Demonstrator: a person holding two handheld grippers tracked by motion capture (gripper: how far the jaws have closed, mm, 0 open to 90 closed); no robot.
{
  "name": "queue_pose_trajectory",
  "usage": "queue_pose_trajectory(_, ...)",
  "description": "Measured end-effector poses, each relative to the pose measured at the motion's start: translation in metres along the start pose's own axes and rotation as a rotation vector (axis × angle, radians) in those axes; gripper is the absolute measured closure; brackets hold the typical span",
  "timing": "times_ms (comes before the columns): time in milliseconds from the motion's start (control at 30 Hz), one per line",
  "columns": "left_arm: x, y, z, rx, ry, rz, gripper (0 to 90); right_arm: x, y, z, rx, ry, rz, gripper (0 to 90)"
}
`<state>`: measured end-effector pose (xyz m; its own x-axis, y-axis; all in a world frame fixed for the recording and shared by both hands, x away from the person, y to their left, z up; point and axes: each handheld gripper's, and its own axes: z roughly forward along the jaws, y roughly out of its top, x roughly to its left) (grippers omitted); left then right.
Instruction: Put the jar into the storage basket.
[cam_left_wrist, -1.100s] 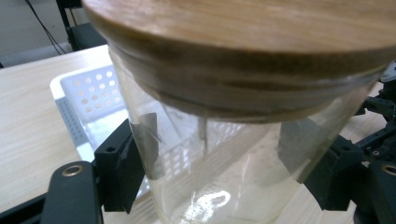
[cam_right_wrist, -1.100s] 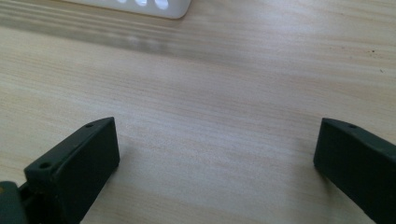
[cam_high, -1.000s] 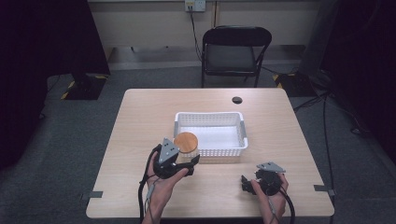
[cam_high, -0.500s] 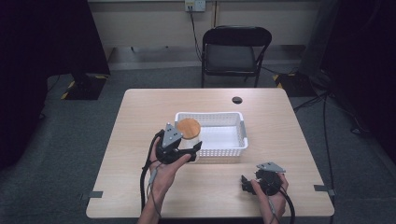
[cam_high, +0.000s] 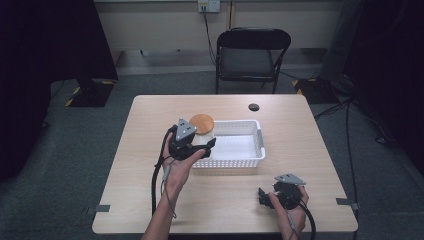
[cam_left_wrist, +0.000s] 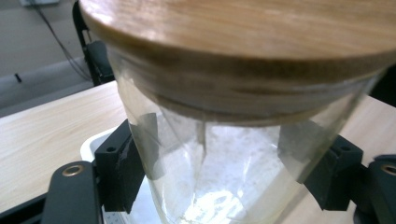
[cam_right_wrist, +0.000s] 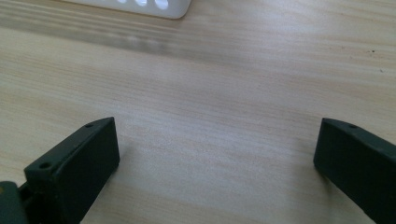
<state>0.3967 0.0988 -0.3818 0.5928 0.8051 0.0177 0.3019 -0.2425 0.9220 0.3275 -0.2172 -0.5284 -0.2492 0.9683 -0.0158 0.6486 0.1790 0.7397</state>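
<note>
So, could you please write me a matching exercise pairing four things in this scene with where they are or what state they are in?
Things:
1. glass jar
2. white basket
3. right gripper
4. folding chair

Places or states:
a. jaws open, low over bare tabletop at the near edge
b. on the floor beyond the table's far edge
c. clamped in the left gripper, wooden lid on
d. standing on the middle of the table

Pairs: 1-c, 2-d, 3-a, 4-b
</note>
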Motion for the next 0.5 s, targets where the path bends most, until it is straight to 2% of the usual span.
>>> queue_pose_trajectory(133, 0.004, 0.001, 0.013, -0.004, -0.005, -0.014, 25.4, 0.0, 0.0, 0.0, 0.0, 0.0, 0.0, 0.0)
queue_pose_trajectory(500, 0.006, -0.006, 0.046, 0.038, 0.022, -0.019, 25.4, 0.0, 0.0, 0.0, 0.0, 0.0, -0.001, 0.0)
